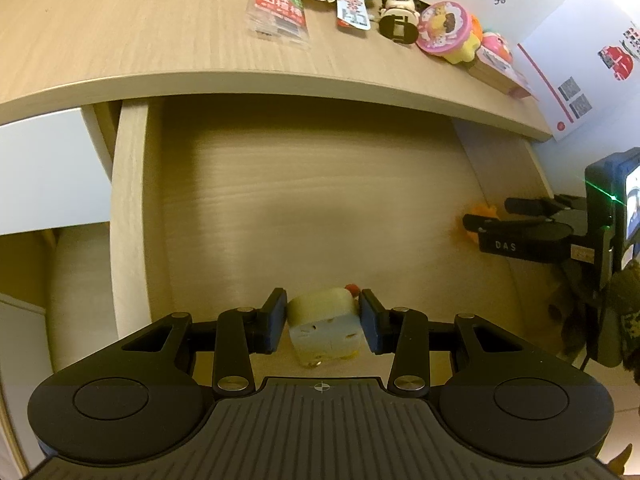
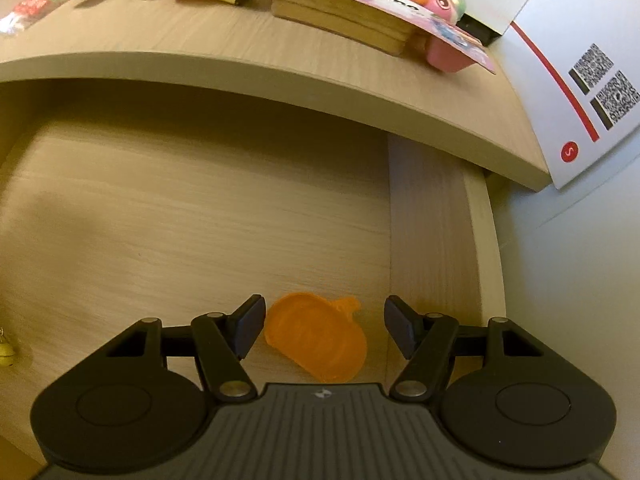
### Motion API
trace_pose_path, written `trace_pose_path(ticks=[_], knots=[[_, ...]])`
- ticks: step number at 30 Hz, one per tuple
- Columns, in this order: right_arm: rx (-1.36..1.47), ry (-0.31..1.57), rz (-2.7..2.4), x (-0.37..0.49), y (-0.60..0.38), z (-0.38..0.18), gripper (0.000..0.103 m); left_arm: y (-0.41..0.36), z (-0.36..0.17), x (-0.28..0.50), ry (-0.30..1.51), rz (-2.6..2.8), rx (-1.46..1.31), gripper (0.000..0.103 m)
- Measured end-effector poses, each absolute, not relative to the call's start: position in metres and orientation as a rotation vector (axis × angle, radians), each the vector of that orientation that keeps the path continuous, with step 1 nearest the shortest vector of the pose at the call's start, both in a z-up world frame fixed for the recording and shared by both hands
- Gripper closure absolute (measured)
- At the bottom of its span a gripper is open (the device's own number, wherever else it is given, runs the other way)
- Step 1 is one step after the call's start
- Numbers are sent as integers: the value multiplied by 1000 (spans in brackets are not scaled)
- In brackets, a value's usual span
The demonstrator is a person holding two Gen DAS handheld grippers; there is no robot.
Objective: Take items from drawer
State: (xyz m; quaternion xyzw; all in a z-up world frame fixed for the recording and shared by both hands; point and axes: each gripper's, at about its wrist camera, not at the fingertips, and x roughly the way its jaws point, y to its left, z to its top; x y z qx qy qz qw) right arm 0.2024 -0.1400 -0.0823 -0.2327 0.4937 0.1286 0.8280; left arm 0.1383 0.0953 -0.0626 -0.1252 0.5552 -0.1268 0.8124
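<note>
The open wooden drawer (image 1: 128, 220) sticks out from under the desk top. My left gripper (image 1: 323, 320) is low inside it, shut on a small cream and white block toy (image 1: 324, 330); both pads touch the toy's sides. Something red shows just behind the toy. My right gripper (image 2: 324, 326) is open near the drawer's right wall (image 2: 432, 240). An orange pumpkin-shaped dish (image 2: 316, 336) lies flat on the drawer floor between its fingers, touching neither. In the left wrist view the right gripper (image 1: 486, 216) hangs over that orange dish (image 1: 478, 216).
The desk top (image 1: 140, 40) carries a snack packet (image 1: 278, 8), small toys, a pink cup (image 1: 444, 26), a stack of wooden boards (image 2: 344, 16) and a white box with QR codes (image 2: 592, 80). A small yellow bell (image 2: 7, 354) lies at the drawer's left.
</note>
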Motion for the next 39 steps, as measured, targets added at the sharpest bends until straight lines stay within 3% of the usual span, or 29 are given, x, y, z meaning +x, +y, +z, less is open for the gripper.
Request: trace_pose_path(ticks=[5,8,12,19,26,29,31,32,39], knots=[[-568,1021,273,192,-135,-85,48,90,-61,137,1182,-279,-262,59],[-537,1047,301,193,-137,-82,86,86,-60,137,1182,-282,-259,60],[-484,1061,336,183,-140,-75,98,82,-61,137,1191,-285,-257,60],[-305,1070,461,166,-139,-44,102,75,-63,140,1199,-294,-260,60],[-296,1076,526,162,-128,-41,103,66,-64,142,1205,-305,-261,60],[-304,1071,553,159,-124,-49,89,66,-63,141,1206,-302,-257,59],[-301,1055,584,157,-121,-49,40,67,-63,141,1207,-293,-253,60],[-310,1035,592,154,-119,-50,32,67,-63,141,1208,-288,-251,59],[-359,1075,535,177,-101,-77,29,70,-59,140,1207,-264,-224,60]])
